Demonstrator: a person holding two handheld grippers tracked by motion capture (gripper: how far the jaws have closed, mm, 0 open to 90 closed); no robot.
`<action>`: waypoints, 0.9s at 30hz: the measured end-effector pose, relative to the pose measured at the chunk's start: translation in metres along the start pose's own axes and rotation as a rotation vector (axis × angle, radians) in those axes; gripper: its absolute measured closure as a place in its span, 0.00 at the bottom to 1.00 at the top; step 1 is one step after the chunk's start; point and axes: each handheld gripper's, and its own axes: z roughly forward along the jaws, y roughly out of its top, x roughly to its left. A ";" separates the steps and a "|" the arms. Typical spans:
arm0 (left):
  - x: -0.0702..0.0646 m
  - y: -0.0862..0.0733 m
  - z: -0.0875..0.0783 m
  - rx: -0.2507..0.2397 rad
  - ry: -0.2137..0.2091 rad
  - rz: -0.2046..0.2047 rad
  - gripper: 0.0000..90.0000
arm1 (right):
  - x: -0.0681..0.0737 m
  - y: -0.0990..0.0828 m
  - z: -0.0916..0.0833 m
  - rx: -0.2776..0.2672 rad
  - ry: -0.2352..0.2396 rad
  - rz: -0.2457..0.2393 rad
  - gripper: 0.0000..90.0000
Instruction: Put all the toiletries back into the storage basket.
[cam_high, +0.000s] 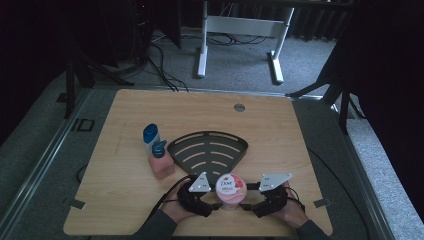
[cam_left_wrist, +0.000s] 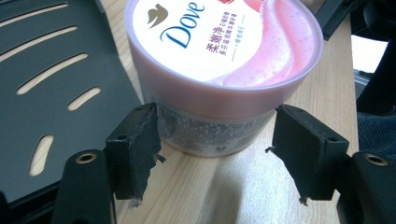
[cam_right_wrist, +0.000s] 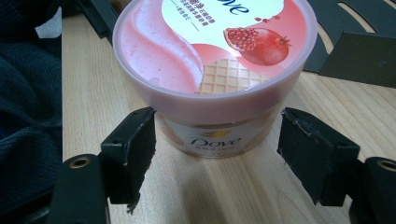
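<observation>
- I see the round pink Dove tub with a white and pink printed lid (cam_high: 230, 190) standing upright on the light wooden desk (cam_high: 280, 130), low in the middle of the high view, near the desk's front edge.
- My left gripper (cam_high: 212, 206) sits at the tub's lower left in the high view, held by a hand that comes in from the bottom edge. In the left gripper view (cam_left_wrist: 217, 154) its jaws stand wide apart with the base of the tub between them. The left pad is just beside the tub wall, maybe brushing it, and the right pad is clear of it, so nothing is clamped.
- My right gripper (cam_high: 246, 206) mirrors it at the tub's lower right in the high view. In the right gripper view (cam_right_wrist: 217, 154) its jaws are also spread on either side of the tub. The left pad is close to the wall, while the right pad stands off with bare wood showing in the gap.
- The black fan-shaped slotted metal rack (cam_high: 209, 150) lies flat just above the tub in the high view, and its edge nearly meets the tub.
- At the rack's left stand a pink bottle with a blue pump top (cam_high: 161, 161) and a white bottle with a blue cap (cam_high: 151, 136), close together, left of centre.
</observation>
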 end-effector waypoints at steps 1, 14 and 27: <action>0.000 0.000 0.001 -0.004 0.003 0.004 0.34 | 0.000 0.000 0.000 0.000 0.000 -0.002 0.29; 0.000 0.001 0.013 0.024 0.011 0.034 0.23 | -0.001 0.005 0.005 0.007 0.011 -0.037 0.23; -0.005 0.006 0.006 -0.004 0.046 0.078 0.24 | 0.001 0.006 0.004 0.014 -0.009 -0.069 0.24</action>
